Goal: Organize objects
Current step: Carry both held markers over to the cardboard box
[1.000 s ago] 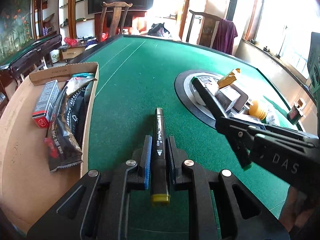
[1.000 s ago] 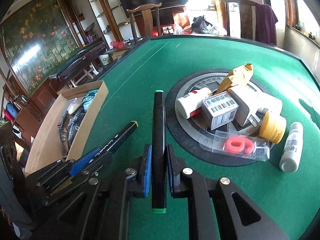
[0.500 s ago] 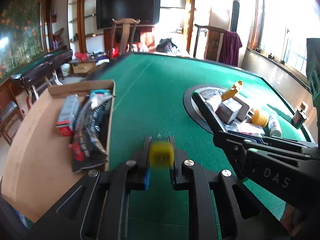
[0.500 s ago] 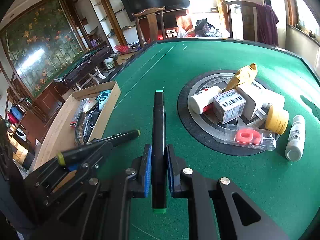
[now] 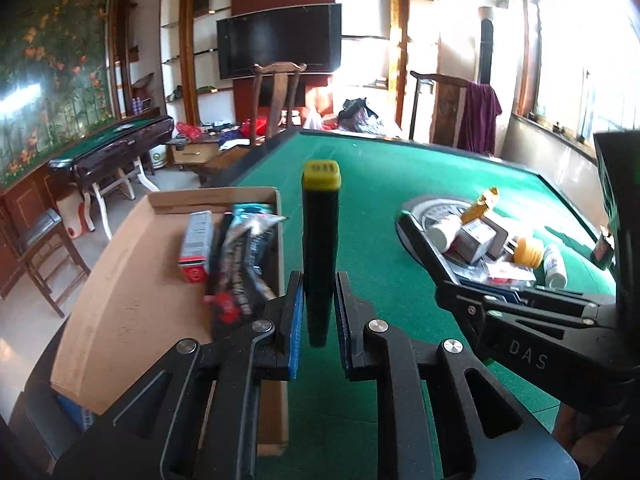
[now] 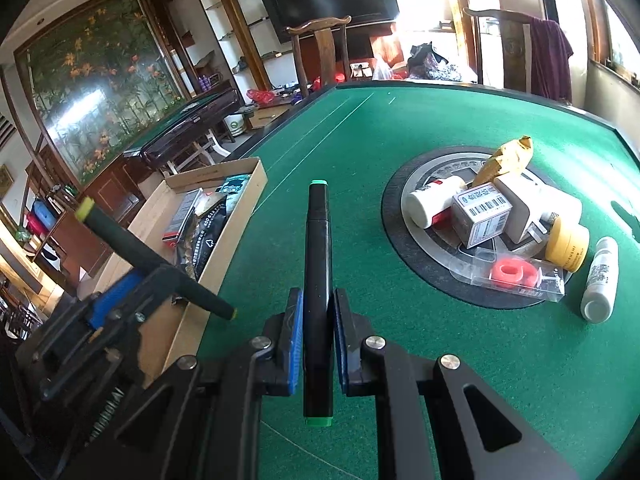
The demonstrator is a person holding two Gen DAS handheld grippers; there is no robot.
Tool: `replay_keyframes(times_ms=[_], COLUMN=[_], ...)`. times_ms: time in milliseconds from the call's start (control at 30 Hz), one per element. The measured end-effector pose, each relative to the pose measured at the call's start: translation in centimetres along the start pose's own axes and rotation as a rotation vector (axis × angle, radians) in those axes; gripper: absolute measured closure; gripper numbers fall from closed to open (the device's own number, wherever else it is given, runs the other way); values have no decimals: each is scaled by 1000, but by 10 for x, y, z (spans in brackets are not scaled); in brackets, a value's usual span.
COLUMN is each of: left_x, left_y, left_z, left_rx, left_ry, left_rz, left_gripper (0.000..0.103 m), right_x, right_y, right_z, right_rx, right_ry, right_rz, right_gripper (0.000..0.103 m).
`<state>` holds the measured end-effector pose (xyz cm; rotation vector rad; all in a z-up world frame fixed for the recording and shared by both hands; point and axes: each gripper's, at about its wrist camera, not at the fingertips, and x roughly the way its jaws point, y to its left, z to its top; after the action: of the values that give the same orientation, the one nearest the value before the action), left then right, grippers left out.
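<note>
Green felt covers a large table (image 6: 400,140), the biggest thing in view. At its left edge sits an open cardboard box (image 5: 132,280) holding a few packets and a small carton, likely the collecting place for sorted items. Near the table's middle a round black and silver disc (image 6: 404,240) carries a loose heap: a white bottle, a barcoded carton, a white plug adapter, a yellow jar, a red ring in clear packaging. The left gripper (image 5: 318,312) is clamped on a black marker with a yellow cap (image 5: 320,240), tilted upward just beside the box's near wall, probably bound for the box. The right gripper (image 6: 316,340) is clamped on a black marker with green ends (image 6: 318,280), held above the felt between box and disc.
</note>
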<state>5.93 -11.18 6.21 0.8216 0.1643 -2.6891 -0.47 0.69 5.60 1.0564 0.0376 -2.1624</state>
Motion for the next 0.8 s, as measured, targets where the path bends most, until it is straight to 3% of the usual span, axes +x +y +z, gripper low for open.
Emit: replay_keyframes(times_ms=[233, 333, 500, 567, 667, 800], left_x=[-2, 2, 10, 18, 23, 31], left_y=[55, 80, 104, 110, 109, 99], left_z=[4, 6, 9, 8, 7, 3], left_rx=[-110, -177, -240, -293, -293, -304], left_ry=[23, 56, 80, 109, 130, 234], left_rz=[-43, -101, -279, -382, -394, -503], left_gripper=[83, 83, 95, 99, 99, 99], right_x=[-2, -4, -3, -1, 1, 1], right_y=[8, 19, 32, 34, 35, 23], right_z=[-1, -3, -3, -4, -3, -1], right_rx=[5, 16, 26, 41, 51, 73], right_ry=[0, -2, -21, -27, -29, -33], right_rz=[40, 71, 103, 110, 101, 85], right_gripper=[91, 91, 91, 91, 91, 91])
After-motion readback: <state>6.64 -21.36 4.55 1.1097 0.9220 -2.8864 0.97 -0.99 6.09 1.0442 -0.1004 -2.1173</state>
